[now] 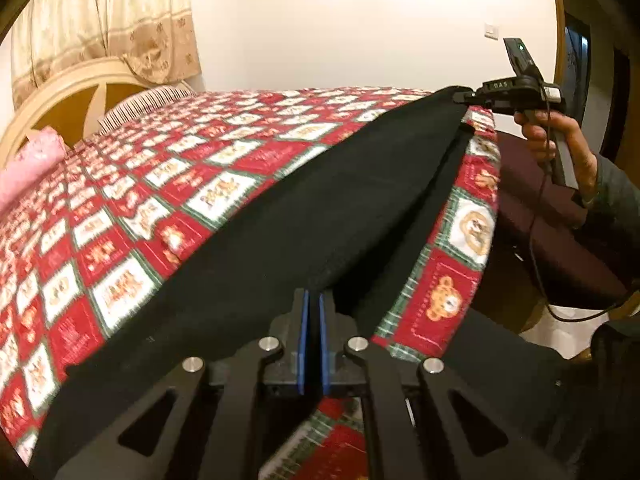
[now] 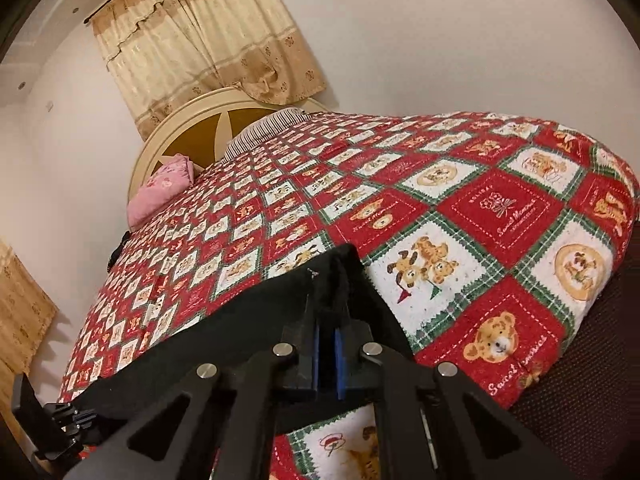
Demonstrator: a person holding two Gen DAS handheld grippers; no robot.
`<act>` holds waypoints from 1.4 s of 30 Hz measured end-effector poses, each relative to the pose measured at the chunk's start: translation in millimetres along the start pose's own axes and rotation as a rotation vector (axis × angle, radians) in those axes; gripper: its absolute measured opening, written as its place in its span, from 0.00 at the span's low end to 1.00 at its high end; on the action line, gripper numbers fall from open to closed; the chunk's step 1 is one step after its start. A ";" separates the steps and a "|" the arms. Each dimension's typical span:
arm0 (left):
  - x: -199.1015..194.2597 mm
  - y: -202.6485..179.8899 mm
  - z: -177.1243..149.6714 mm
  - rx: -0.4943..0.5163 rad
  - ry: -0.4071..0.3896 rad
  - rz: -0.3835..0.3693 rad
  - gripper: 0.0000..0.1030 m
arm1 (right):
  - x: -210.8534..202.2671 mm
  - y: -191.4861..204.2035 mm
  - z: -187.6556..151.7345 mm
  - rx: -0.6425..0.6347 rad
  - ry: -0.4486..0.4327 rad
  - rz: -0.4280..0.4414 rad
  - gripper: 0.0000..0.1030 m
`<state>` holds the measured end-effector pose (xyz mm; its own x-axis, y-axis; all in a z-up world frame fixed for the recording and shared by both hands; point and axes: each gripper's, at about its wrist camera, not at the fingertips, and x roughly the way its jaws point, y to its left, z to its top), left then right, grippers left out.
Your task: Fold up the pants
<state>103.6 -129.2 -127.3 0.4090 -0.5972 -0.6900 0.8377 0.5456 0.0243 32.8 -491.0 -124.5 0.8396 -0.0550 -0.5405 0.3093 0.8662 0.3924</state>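
Observation:
Black pants (image 1: 320,208) lie across the near edge of a bed, stretched in a long band between my two grippers. My left gripper (image 1: 314,296) is shut on one end, its blue pads pinching a fold of the black cloth. In the same view my right gripper (image 1: 464,98) grips the far end at the upper right, held by a person's hand (image 1: 568,148). The right wrist view shows my right gripper (image 2: 328,320) shut on a bunched edge of the pants (image 2: 240,320). From there the cloth runs down left to my left gripper (image 2: 86,418).
The bed has a red, white and green teddy-bear quilt (image 2: 480,208). A pink pillow (image 2: 164,192), a striped pillow (image 2: 264,128) and a round cream headboard (image 2: 192,128) stand at its far end under a curtain (image 2: 208,48). A dark maroon seat (image 1: 560,240) stands beside the bed.

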 end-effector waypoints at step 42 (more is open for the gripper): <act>17.7 -24.5 6.1 0.219 0.008 0.219 0.06 | -2.9 -17.1 -15.0 0.038 0.013 0.000 0.05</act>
<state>92.5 -156.7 -135.7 0.5863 -0.4744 -0.6567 0.7883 0.5209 0.3274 18.3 -498.1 -140.9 0.8337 -0.0478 -0.5502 0.3259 0.8468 0.4203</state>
